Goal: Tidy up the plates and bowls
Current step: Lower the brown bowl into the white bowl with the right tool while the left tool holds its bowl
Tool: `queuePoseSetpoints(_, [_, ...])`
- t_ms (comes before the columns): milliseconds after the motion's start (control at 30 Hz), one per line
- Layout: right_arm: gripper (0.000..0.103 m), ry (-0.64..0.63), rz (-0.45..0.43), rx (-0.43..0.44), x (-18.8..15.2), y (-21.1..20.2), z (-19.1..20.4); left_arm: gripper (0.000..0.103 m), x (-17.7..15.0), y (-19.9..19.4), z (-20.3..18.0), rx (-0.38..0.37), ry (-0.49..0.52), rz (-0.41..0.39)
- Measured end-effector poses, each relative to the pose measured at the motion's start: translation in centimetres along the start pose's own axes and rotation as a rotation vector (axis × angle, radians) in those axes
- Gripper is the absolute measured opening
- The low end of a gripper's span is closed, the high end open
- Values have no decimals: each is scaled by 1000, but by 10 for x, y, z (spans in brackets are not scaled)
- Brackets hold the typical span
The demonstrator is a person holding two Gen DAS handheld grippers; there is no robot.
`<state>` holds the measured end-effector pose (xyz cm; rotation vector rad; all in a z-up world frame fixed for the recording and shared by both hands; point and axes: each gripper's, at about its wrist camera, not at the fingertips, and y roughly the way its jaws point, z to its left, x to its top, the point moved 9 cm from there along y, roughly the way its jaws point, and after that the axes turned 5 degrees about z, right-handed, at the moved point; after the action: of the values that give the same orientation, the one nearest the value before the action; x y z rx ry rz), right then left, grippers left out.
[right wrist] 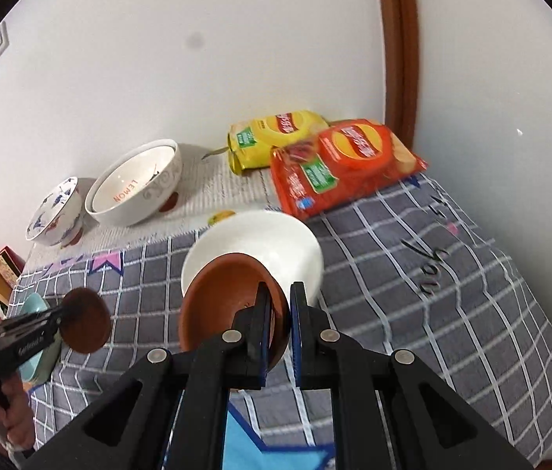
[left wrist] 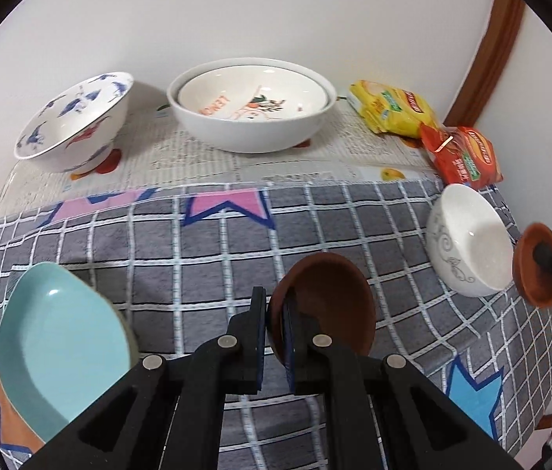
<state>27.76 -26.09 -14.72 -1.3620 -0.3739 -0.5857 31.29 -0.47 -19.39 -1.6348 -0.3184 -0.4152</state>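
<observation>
Near left a teal plate [left wrist: 60,348] on the checked cloth [left wrist: 197,243], left gripper [left wrist: 274,313] clamped on a dark brown saucer [left wrist: 330,305] rim, right gripper [right wrist: 280,305] clamped on a terracotta saucer [right wrist: 217,305] before the white bowl [right wrist: 276,239], nested lemon bowls [left wrist: 252,105] far.

left wrist: steep down, close over table [left wrist: 236,235] | right wrist: same, from right | shared: white bowl [left wrist: 467,239]

Grey cloth [left wrist: 205,250] with white grid and pink and blue stars, pale turquoise plate [left wrist: 60,344], two terracotta-brown dishes [left wrist: 338,301], white bowl [left wrist: 76,117] with blue figures, yellow packet [left wrist: 389,107], red packet [left wrist: 462,156]
</observation>
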Motion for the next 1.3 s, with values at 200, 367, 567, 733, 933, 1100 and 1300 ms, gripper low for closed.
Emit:
queuePoseSetpoints(200, [9, -20, 17, -49, 13, 28, 3, 8, 2, 8, 10, 8, -9, 4])
queuePoseSetpoints(367, [9, -30, 56, -66, 16, 53, 3, 8, 6, 15, 6, 2, 4, 12])
queuePoseSetpoints(567, [9, -42, 95, -83, 12, 74, 1, 8, 11, 19, 2, 22, 25, 0])
queuePoseSetpoints(733, [9, -43, 110, -87, 11, 82, 0, 8, 11, 23, -2, 13, 33, 6])
queuePoseSetpoints(933, [9, -49, 116, -88, 12, 87, 1, 8, 10, 26, -2, 12, 34, 17])
queuePoseSetpoints(1100, [9, -55, 127, -85, 13, 91, 3, 8, 10, 28, 0, 15, 32, 22])
queuePoseSetpoints(1300, [9, -56, 135, -82, 11, 94, 5, 8, 10, 29, -3, 13, 39, 22])
